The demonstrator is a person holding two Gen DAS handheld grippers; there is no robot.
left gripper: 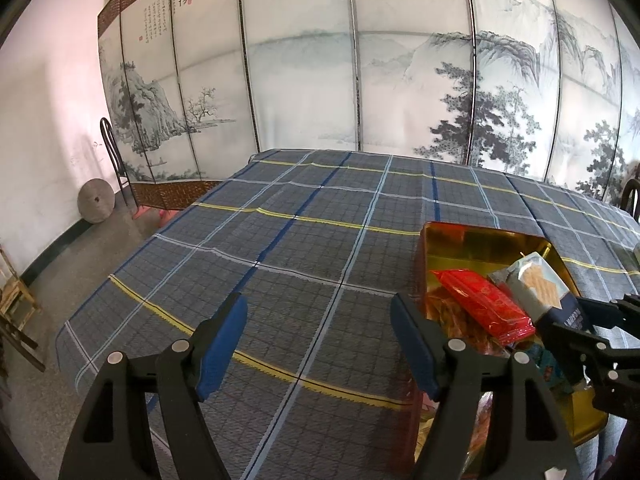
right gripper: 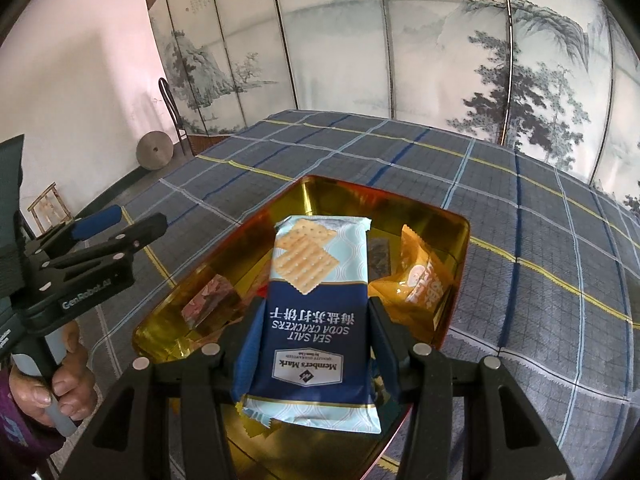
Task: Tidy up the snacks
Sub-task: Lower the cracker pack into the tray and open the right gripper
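Note:
A blue and pale pack of sea salt soda crackers [right gripper: 316, 292] is pinched between the pads of my right gripper [right gripper: 316, 320], held over the gold-lined tin [right gripper: 460, 232] on the plaid tablecloth. Inside the tin lie an orange snack packet [right gripper: 424, 280], a dark small packet [right gripper: 378, 258] and a reddish packet [right gripper: 212, 300]. In the left wrist view the same tin [left gripper: 480, 240] holds a red packet [left gripper: 484, 300], and the cracker pack [left gripper: 540, 280] sticks up in the right gripper [left gripper: 576, 316]. My left gripper [left gripper: 320, 340] stands open over bare cloth, left of the tin, holding nothing.
The plaid cloth [left gripper: 280, 240] covers a large table. A painted folding screen [left gripper: 360, 80] stands behind it. A dark chair [left gripper: 112, 148] and a round stone disc [left gripper: 96, 202] sit by the pink wall at left. A person's hand [right gripper: 60, 392] grips the left tool's handle.

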